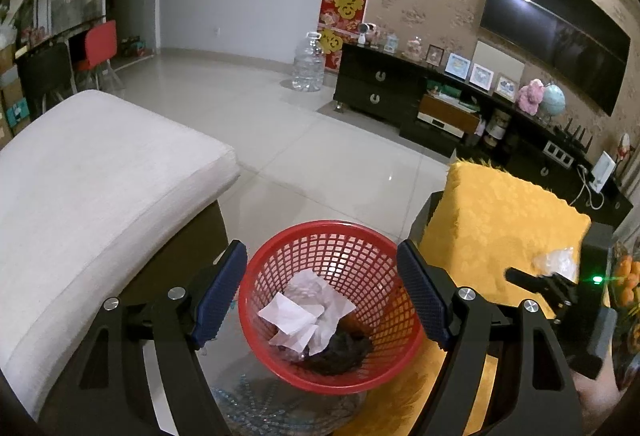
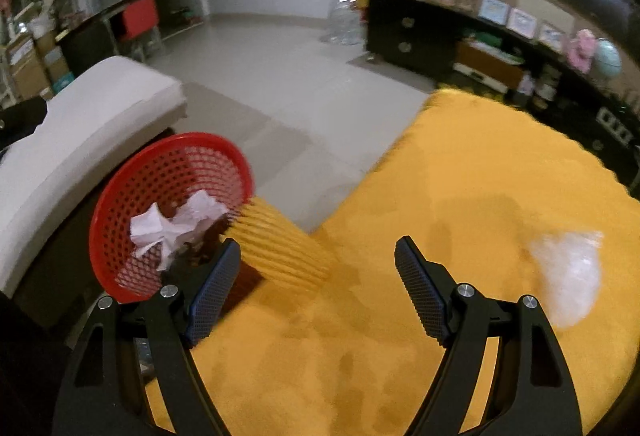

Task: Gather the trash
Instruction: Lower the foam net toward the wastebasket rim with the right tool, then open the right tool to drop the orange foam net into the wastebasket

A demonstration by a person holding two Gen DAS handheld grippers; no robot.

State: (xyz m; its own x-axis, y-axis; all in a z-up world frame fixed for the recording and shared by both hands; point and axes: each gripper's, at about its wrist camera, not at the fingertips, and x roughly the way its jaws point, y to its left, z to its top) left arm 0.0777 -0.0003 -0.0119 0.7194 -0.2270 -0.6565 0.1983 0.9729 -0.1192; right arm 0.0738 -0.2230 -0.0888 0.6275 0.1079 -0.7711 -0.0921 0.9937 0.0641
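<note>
Your right gripper (image 2: pixel 318 286) is spread wide, empty, over the yellow cloth (image 2: pixel 440 216). The plastic wrapper (image 2: pixel 568 276) lies nr the cloth's right edge: light, crinkly, prob slippery, so pinch a bunched fold. Left gripper (image 1: pixel 322 294) also wide apart, w/ the red basket (image 1: pixel 280 356) below it.

- My left gripper (image 1: pixel 322 296) is spread wide right over the red basket (image 1: pixel 280 244); crumpled paper (image 1: pixel 306 316) and dark stuff fill the bottom, but the top is wide open.
- White cushion (image 1: pixel 100 188) crowds the basket on its left, yellow cloth (image 1: pixel 496 220) on its right.
- My right gripper (image 2: pixel 318 292) hangs spread over bare yellow cloth; only a clear plastic scrap (image 2: pixel 568 272) lies off to its right.
- Tiled floor (image 1: pixel 320 156) beyond is open up to the dark cabinet (image 1: pixel 376 88).
</note>
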